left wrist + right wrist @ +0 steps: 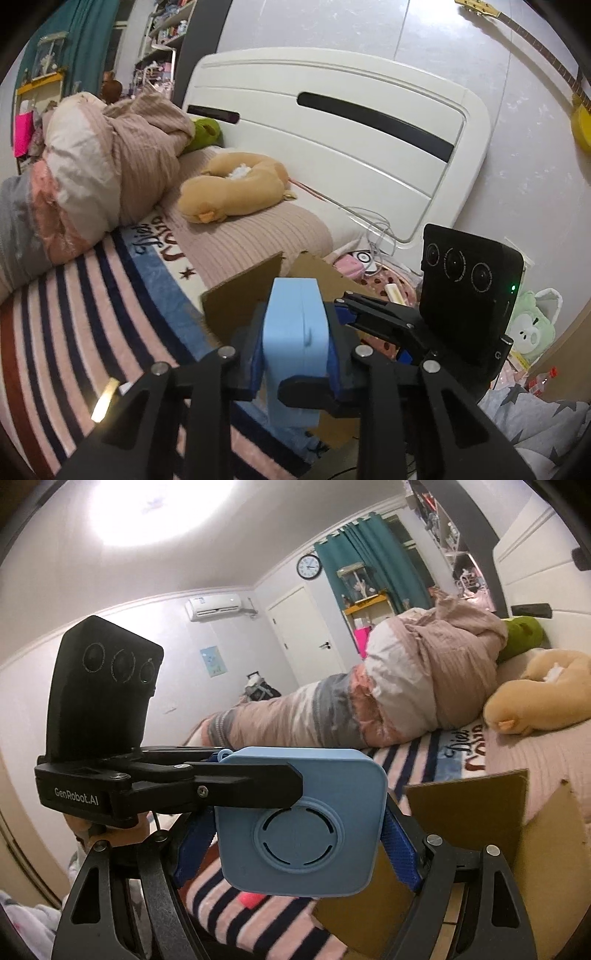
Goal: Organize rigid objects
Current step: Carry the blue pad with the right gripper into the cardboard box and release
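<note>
A light blue square plastic box (293, 343) with rounded corners is held upright in the air. My left gripper (295, 347) is shut on its two flat faces. In the right wrist view the box (301, 819) shows its face with a round vent, and the left gripper's finger lies across its top left. My right gripper (299, 849) stands wide on both sides of the box, its blue pads (400, 849) near the box's edges; I cannot tell if they touch. An open cardboard box (240, 299) stands on the bed just behind, and shows at right in the right wrist view (469, 812).
A striped blanket (92, 314) covers the bed. A bundled quilt (92, 166), a tan plush (236, 188) and a white headboard (332, 129) lie beyond. Cables and small items sit by the headboard (369, 254). A guitar (576, 110) hangs on the wall.
</note>
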The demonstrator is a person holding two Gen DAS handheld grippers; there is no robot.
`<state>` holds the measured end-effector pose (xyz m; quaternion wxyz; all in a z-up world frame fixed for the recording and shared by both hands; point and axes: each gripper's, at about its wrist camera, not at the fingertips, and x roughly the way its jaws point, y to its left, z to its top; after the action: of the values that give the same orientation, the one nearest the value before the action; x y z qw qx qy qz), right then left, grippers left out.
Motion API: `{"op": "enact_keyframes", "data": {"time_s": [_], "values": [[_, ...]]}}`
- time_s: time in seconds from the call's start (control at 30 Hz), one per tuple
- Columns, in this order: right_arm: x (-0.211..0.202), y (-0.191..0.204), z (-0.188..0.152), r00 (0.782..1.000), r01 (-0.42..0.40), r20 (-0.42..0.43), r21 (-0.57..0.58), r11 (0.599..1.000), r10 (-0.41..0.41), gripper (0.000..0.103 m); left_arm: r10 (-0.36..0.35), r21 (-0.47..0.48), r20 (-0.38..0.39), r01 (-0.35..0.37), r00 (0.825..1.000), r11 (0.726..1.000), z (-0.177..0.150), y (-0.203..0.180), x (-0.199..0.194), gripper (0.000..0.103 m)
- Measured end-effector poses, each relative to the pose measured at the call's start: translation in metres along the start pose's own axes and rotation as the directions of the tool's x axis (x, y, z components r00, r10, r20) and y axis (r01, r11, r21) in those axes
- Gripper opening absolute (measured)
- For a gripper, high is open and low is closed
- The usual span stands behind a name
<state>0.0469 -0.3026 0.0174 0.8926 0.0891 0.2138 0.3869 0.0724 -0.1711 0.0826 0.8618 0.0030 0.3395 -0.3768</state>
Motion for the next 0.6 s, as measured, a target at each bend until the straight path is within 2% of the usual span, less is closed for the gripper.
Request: {"op": "enact_keyframes", "data": {"time_s": [0.1, 0.23, 0.43, 0.5, 0.57, 0.6], "values": [[-0.007, -0.013, -0.006, 0.998, 0.06, -0.029, 0.008, 0.998, -0.06, 0.079, -0.049, -0.006, -0.033, 0.049, 0.998, 0.999, 0.0, 0.0, 0.029, 0.025], [-0.017, -0.036, -0.02, 0.983, 0.163, -0.088, 0.039, 0.986, -0.159, 0.079, -0.088, -0.005, -0.103, 0.088, 0.991, 0.996, 0.0, -0.001, 0.072, 0.026], [-0.012, -0.059, -0.037, 0.937, 0.287, -0.212, 0.017, 0.958, -0.277, 0.079, -0.061, 0.014, -0.18, 0.065, 0.982, 0.998, -0.007, -0.002, 0.108, 0.029], [-0.008, -0.058, -0.04, 0.921, 0.319, -0.232, -0.014, 0.947, -0.314, 0.079, -0.025, 0.047, -0.178, 0.034, 0.984, 0.998, -0.008, -0.004, 0.108, 0.036], [-0.002, -0.057, -0.044, 0.891, 0.371, -0.26, -0.059, 0.927, -0.373, 0.079, 0.003, 0.058, -0.164, 0.007, 0.986, 0.998, -0.008, -0.004, 0.104, 0.061], [0.0, -0.057, -0.046, 0.88, 0.387, -0.265, -0.079, 0.919, -0.393, 0.079, 0.007, 0.055, -0.156, 0.001, 0.988, 0.998, -0.008, -0.003, 0.101, 0.064]]}}
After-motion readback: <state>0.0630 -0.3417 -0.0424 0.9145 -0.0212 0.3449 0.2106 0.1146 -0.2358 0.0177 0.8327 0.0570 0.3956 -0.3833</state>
